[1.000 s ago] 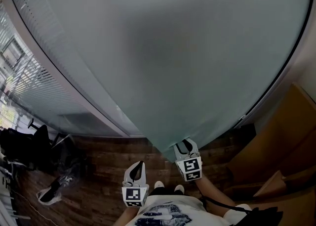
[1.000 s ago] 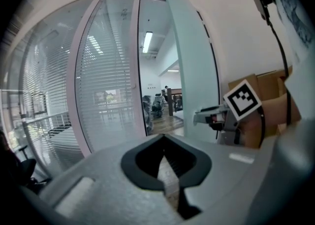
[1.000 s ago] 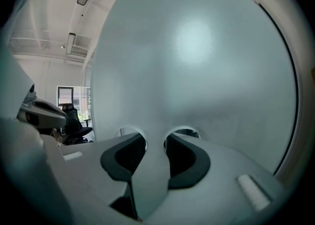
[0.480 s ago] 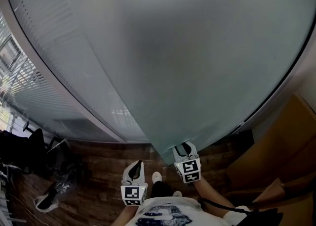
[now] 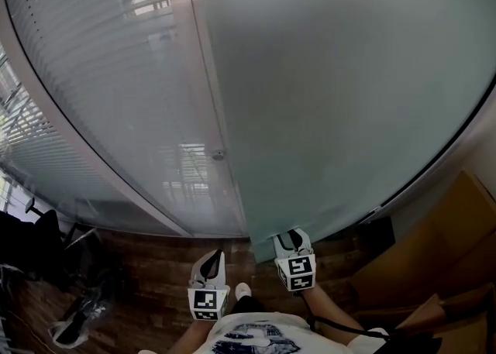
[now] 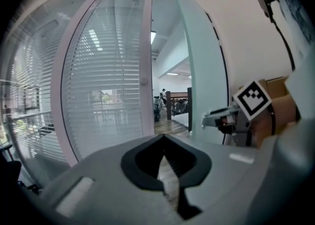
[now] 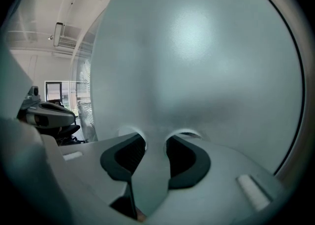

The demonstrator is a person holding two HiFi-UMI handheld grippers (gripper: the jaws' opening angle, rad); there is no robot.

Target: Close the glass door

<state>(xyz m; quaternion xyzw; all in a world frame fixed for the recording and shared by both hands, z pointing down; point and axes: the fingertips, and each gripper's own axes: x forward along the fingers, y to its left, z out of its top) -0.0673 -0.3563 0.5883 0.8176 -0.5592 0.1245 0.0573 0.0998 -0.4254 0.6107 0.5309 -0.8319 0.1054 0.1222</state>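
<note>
Glass door point(image 5: 349, 89) is being pinched at its edge by the right tongs point(image 7: 155, 143), with one pad pressing on each side of the glass. The door is standing right in front of these tongs and is filling almost all of their view. The left tongs point(image 6: 165, 138) are being kept shut, with nothing inside them, just left of the door's edge. A wall of blinds point(image 6: 103, 101) is being faced by them.
</note>
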